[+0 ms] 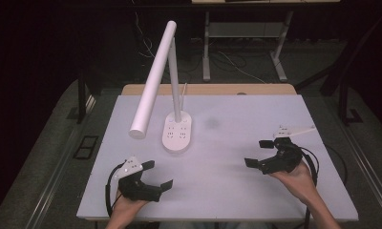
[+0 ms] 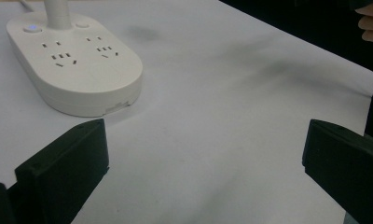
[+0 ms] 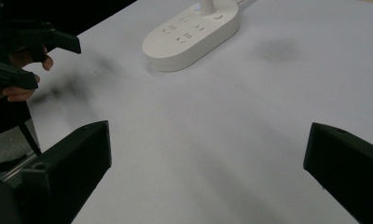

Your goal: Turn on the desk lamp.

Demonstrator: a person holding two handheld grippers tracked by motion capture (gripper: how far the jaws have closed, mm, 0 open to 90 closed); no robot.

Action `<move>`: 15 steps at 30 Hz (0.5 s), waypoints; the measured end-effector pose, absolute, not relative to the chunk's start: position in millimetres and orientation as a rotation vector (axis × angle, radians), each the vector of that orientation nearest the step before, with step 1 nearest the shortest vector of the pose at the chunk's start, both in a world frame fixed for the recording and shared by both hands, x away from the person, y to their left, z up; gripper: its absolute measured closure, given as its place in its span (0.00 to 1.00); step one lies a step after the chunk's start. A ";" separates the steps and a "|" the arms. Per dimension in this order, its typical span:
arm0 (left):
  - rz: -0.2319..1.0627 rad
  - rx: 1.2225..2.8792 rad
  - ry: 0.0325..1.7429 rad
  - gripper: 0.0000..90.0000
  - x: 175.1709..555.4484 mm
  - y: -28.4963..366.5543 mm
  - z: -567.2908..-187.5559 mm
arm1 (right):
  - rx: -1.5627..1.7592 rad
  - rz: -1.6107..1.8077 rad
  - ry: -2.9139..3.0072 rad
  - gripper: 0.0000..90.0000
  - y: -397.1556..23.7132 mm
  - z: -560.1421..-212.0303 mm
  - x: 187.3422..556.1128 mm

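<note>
In the high view the left gripper and the right gripper rest low over the white table, both with jaws spread wide and holding nothing; the desk lamp stands between them, farther back. In the left gripper view the lamp base is near, ahead and to the left. In the right gripper view it is well apart; the work seems at its start, an approach; the next move probably calls for a reach toward the base.

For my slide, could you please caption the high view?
Two open tools, left tool and right tool, flank a white desk lamp.
</note>
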State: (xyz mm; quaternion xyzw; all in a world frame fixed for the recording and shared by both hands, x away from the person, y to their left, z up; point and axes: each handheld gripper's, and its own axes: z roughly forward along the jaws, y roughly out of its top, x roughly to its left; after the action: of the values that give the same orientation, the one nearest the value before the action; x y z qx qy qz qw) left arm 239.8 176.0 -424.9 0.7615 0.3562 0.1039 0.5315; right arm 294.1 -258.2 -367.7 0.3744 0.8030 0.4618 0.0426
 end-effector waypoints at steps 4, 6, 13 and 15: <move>0.249 1.813 0.852 0.00 239.5 176.0 -424.8 | 1.136 1.399 2.468 0.01 -252.5 -365.6 300.2; 0.250 1.813 0.852 0.00 239.7 176.2 -424.9 | 1.129 1.395 2.473 0.01 -249.5 -363.8 303.3; 0.248 1.812 0.853 0.00 239.4 175.8 -425.0 | 1.117 1.387 2.481 0.01 -239.5 -357.9 314.6; 0.248 1.812 0.852 0.00 239.4 175.8 -424.9 | 1.115 1.384 2.478 0.01 -236.6 -356.4 318.2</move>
State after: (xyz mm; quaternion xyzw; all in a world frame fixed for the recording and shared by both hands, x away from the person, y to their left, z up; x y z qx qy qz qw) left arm 239.4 175.8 -424.9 0.7600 0.3575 0.1041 0.5327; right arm 318.2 -236.6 -356.4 0.3652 0.8118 0.4533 0.0459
